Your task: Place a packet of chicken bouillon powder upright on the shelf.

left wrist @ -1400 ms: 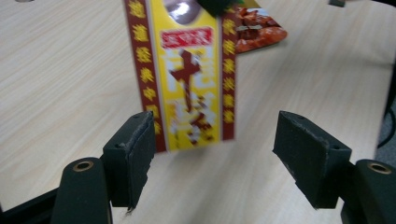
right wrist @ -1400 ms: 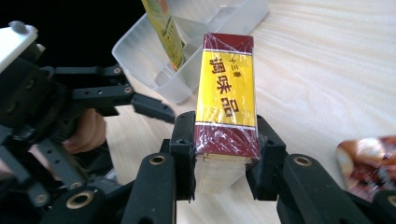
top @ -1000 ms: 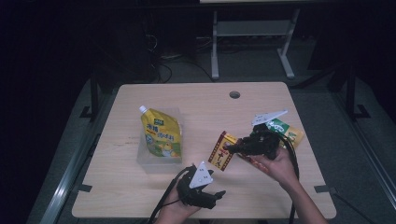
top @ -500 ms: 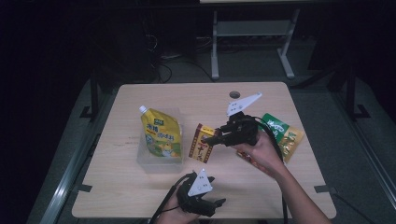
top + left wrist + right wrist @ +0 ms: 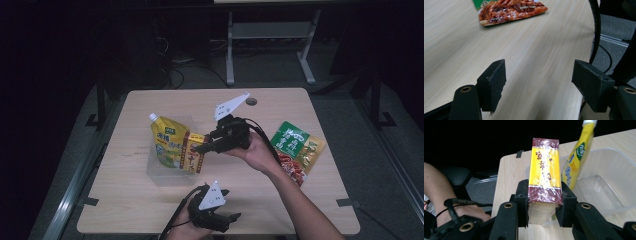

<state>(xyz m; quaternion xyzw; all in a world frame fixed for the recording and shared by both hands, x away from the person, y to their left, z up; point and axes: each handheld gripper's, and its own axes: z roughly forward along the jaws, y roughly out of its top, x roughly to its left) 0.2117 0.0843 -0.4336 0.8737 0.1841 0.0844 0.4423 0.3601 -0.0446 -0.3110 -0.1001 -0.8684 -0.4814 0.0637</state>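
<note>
Box over the bin
Clear plastic bin [image 5: 170, 172] holds a yellow pouch [image 5: 167, 142]; right gripper [image 5: 544, 202] clamps a film-wrapped box [image 5: 544, 180]; left gripper [image 5: 540, 82] gapes wide.

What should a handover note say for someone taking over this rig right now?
Right gripper: shut on the yellow-and-maroon box, held above the clear plastic tub.
Left gripper: open, holding nothing, low over the table near its front edge.
Done: the yellow spout pouch is already standing in the tub.
Left: set the box in the tub beside the pouch and let go. The green-and-red snack packet lies flat on the table to the right, probably next to go in.
</note>
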